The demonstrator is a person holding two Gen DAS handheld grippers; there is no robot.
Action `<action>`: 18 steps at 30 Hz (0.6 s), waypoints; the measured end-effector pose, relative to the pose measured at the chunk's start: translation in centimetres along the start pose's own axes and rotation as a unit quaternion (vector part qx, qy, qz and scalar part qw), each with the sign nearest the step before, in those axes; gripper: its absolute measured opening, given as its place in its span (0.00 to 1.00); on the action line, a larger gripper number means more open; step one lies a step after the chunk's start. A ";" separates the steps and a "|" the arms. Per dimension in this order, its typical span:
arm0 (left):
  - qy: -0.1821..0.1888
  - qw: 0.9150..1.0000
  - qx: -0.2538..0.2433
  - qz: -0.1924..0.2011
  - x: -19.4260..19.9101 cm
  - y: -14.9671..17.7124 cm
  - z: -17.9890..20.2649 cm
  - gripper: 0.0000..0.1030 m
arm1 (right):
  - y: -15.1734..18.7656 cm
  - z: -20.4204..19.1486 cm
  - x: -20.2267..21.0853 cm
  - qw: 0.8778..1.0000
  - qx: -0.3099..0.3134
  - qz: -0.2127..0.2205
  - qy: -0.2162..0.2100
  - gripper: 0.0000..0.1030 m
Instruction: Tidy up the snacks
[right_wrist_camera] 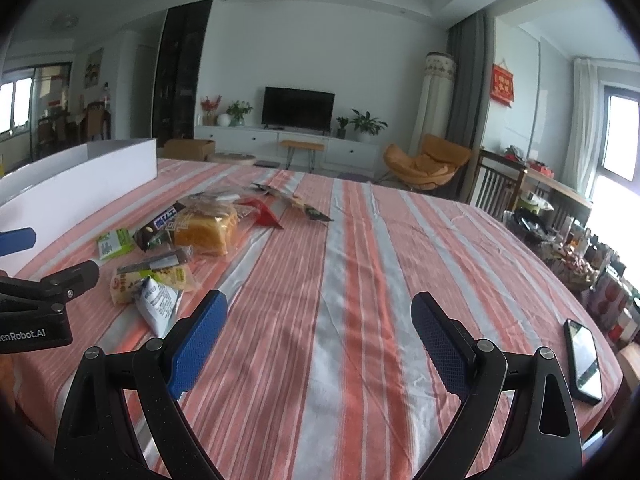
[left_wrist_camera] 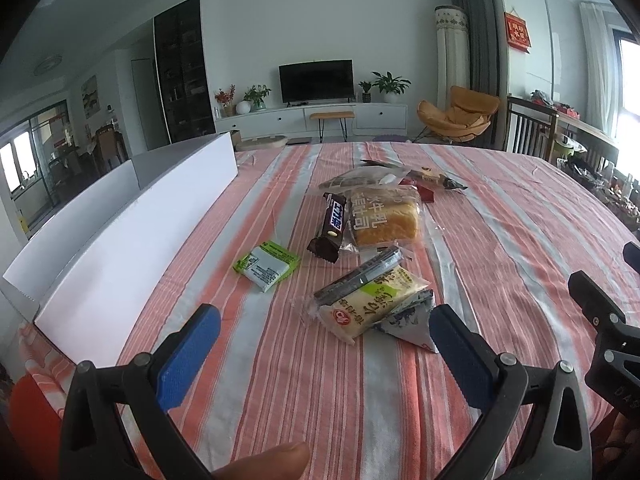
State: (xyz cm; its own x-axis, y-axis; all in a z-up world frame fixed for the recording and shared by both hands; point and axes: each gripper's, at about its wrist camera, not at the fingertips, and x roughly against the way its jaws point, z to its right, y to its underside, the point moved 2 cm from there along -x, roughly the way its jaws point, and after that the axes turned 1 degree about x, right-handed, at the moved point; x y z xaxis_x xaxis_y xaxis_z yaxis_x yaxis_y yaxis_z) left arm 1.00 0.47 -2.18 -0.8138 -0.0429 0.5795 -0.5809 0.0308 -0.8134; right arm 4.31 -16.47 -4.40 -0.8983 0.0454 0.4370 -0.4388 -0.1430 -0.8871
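From the left wrist view, your left tool (left_wrist_camera: 324,350) stood released and empty above the striped table (left_wrist_camera: 500,240), and the nearest snacks lay just ahead and a little right of its centre line: the yellow-and-white packet (left_wrist_camera: 370,306) with its long axis running diagonally, near-left to far-right, and the small triangular pouch (left_wrist_camera: 412,324) close beside your right finger (left_wrist_camera: 460,360). The white box (left_wrist_camera: 132,240) sat off to your left, alongside the pile. From the right wrist view, your right tool (right_wrist_camera: 320,340) was likewise spread wide with nothing in it, over bare cloth; the pile, chocolate bar (right_wrist_camera: 160,226) and bread loaf (right_wrist_camera: 208,230) included, lay well to its left. I judged your left tool the nearer one.
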 end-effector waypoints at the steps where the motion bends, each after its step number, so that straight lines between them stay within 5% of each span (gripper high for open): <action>1: 0.000 1.000 0.000 -0.001 -0.1 0.0 0.0 1.00 | 0.0 0.0 -0.1 1.000 0.001 -0.001 -0.001 0.92; 18: -0.003 1.000 -0.004 -0.010 -0.6 0.3 0.1 1.00 | 0.3 -0.4 -0.2 1.000 0.004 -0.008 -0.004 0.92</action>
State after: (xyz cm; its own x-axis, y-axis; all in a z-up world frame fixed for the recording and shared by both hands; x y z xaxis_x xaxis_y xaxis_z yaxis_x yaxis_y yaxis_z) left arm 1.31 0.40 -2.75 -0.8023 -0.0505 0.5948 -0.5966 0.0383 -0.8016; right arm 4.37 -16.11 -4.84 -0.8906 0.0392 0.4531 -0.4536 -0.1502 -0.8785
